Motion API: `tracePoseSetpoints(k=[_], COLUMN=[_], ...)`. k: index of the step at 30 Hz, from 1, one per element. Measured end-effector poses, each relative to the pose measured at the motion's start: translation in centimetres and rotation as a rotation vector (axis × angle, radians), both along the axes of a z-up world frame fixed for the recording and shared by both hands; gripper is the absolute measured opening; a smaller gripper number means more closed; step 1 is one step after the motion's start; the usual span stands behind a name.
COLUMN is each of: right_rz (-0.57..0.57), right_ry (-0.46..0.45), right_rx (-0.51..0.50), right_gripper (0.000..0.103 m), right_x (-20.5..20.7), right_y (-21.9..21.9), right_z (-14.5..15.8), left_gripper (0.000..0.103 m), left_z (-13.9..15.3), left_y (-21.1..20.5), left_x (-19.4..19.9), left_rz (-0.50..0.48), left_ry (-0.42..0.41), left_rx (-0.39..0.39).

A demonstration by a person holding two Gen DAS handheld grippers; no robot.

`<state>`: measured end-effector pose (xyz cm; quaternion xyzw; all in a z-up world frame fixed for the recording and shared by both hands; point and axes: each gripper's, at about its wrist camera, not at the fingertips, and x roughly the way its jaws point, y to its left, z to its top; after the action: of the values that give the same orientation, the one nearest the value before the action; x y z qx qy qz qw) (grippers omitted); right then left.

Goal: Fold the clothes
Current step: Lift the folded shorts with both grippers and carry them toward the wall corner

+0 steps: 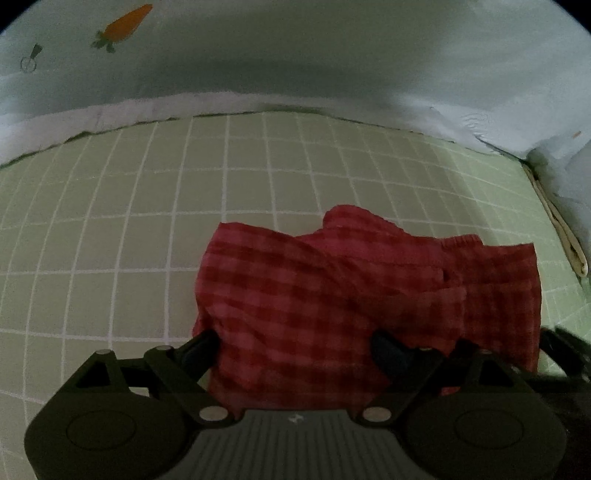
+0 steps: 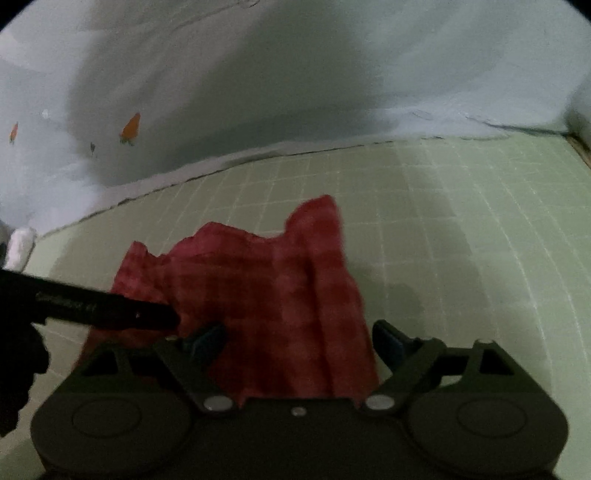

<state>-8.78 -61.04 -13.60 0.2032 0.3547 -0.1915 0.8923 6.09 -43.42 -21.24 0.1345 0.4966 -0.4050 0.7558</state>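
A red checked garment lies bunched on a green grid-patterned sheet. My left gripper is open, its jaws wide apart on either side of the near edge of the cloth. In the right wrist view the same red garment lies rumpled with one corner raised. My right gripper is open, its jaws spread around the cloth's near edge. The left gripper's black body reaches in from the left, touching the cloth.
A pale blue blanket with carrot prints is heaped along the far side of the sheet; it also shows in the right wrist view. A cream fabric strip lies at the sheet's right edge.
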Motion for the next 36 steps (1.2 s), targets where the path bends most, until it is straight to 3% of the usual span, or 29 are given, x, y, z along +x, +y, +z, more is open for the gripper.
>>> tracePoseSetpoints(k=[1, 2, 3, 5, 6, 9, 14, 22, 29, 36], right_rz=[0.018, 0.034, 0.049, 0.036, 0.035, 0.04, 0.023, -0.098, -0.241, -0.273], right_ry=[0.001, 0.008, 0.015, 0.023, 0.015, -0.02, -0.082, -0.132, -0.165, -0.18], right_rx=[-0.009, -0.005, 0.0, 0.013, 0.043, 0.074, 0.063, -0.003, -0.01, -0.052], right_gripper=[0.079, 0.064, 0.042, 0.024, 0.015, 0.011, 0.01, 0.01, 0.01, 0.01], right_x=[0.6, 1.2, 1.7, 2.0, 2.0, 0.7, -2.7, -11.9, -21.1, -28.6], right_y=[0.0, 0.1, 0.1, 0.5, 0.7, 1.9, 4.8, 9.5, 9.9, 4.5], right_z=[-0.2, -0.3, -0.3, -0.2, 0.0, 1.4, 4.3, 8.0, 8.9, 8.6], left_gripper=[0.07, 0.062, 0.052, 0.031, 0.014, 0.012, 0.012, 0.012, 0.012, 0.012], left_z=[0.1, 0.1, 0.1, 0.2, 0.2, 0.9, 4.1, 7.3, 9.7, 10.3], left_y=[0.0, 0.0, 0.0, 0.1, 0.2, 1.5, 4.5, 7.5, 5.2, -1.8], left_x=[-0.2, -0.4, -0.4, -0.4, -0.3, -0.3, -3.5, -11.4, -18.4, -26.3], left_rz=[-0.006, -0.016, -0.022, -0.021, -0.015, 0.057, 0.015, -0.066, -0.218, -0.263], left_ry=[-0.018, -0.025, -0.022, 0.019, 0.065, 0.182, 0.126, 0.145, 0.111, 0.085], left_rx=[0.0, -0.007, -0.016, -0.043, -0.06, -0.107, -0.14, -0.199, -0.213, -0.216])
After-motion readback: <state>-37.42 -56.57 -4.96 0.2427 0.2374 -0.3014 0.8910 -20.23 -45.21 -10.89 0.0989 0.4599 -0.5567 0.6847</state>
